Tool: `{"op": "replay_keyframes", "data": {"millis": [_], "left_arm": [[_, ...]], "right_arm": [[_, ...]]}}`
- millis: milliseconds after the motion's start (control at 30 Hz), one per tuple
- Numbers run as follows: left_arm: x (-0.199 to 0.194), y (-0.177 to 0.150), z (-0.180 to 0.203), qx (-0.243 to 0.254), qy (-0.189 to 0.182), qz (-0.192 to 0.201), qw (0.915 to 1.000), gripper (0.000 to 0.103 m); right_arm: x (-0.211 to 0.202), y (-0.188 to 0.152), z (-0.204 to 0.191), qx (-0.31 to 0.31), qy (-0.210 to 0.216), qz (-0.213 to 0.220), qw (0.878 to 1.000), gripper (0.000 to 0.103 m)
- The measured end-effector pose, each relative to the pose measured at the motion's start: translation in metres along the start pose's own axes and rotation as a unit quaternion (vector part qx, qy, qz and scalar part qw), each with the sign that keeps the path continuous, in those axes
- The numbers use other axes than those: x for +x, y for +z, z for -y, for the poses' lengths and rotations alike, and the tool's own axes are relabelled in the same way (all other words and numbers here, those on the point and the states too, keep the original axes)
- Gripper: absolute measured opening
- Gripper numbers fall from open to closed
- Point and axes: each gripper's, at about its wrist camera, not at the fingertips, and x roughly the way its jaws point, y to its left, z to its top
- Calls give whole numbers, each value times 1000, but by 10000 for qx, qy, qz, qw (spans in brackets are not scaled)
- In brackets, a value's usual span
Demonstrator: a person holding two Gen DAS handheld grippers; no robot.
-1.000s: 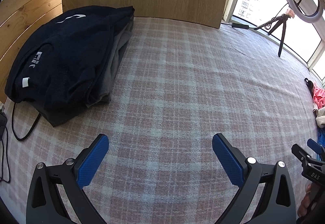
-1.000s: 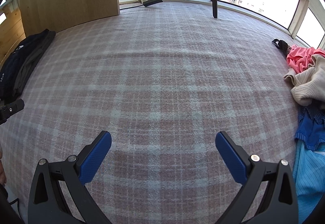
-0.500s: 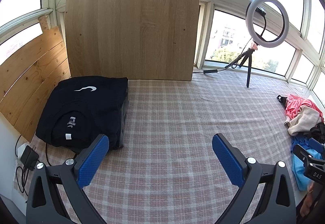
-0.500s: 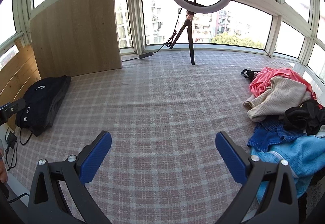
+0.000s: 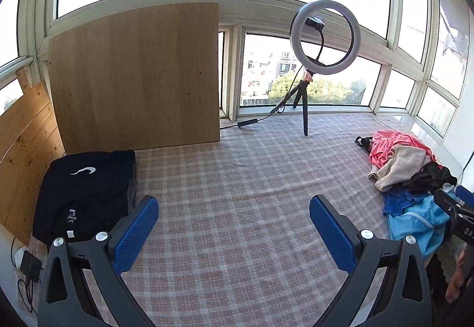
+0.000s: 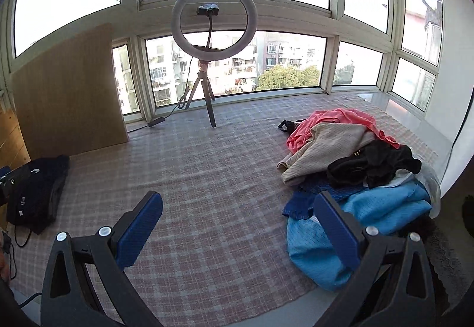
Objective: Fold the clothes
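Both jaws wide apart, empty.

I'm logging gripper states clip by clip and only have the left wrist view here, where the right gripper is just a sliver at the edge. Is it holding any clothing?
Observer: No. The right gripper is open, with nothing between its fingers.
Operator: How far towards the camera does the light blue garment run? My frame cuts it off.
Observer: The light blue garment reaches about the near edge of the checked mat, passing behind the gripper's right-hand finger.
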Motion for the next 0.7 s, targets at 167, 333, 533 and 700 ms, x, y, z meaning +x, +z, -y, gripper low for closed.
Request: {"op": "replay_keyframes", "data": {"millis": [167, 333, 533, 700], "left_arm": [[4, 5, 30, 240, -317, -11, 9992, 102], [7, 9, 59, 481, -633, -22, 9968, 102], [21, 23, 87, 488, -616, -42, 9969, 102], [35, 40, 109, 327, -408, -25, 9986, 102]], "right_arm": [[-8, -7, 34, 232, -366, -33, 9991, 103], [-7, -8, 71, 394, -565, -38, 9976, 103], [6, -1, 133, 392, -687, 51, 9968, 103], [28, 21, 214, 640, -542, 78, 9965, 103]]}}
